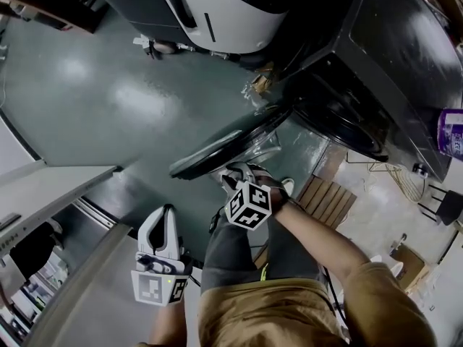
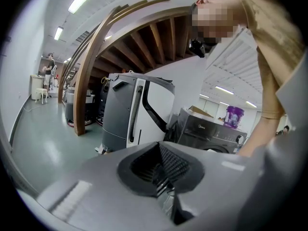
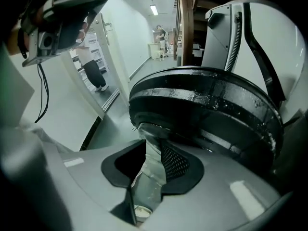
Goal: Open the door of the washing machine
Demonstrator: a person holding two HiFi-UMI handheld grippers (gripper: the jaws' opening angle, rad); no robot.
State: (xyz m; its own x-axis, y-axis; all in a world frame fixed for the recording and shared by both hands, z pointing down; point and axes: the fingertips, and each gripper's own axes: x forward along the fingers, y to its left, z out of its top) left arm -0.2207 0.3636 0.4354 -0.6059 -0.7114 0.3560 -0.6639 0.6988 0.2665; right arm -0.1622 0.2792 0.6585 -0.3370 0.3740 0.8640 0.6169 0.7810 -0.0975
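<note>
- At the front of the washing machine (image 1: 391, 56) — dark, with a black round opening — holds the door (image 1: 224, 150) swung out, edge-on to the head view and well clear of that opening.
- Grips the door with the right gripper (image 1: 242, 173), out from the washing machine's front; jaws narrow, pads pressed on a pale glossy part just under the door's dark, speckled ring.
- Reaches to it with a bare forearm, marker cube uppermost.
- Carries the left gripper (image 1: 166, 212) well apart from the washing machine, beyond the door's free end and touching nothing; jaws drawn together with nothing between them.
- Faces that gripper towards a tall white and grey appliance (image 1: 231, 6) standing just beside the washing machine.
- Shows a purple tub (image 1: 452, 132) on top of the washing machine, near its edge.
- Shows a slatted wooden board (image 1: 325, 197) on the floor just in front of the washing machine — between it and the person's legs.
</note>
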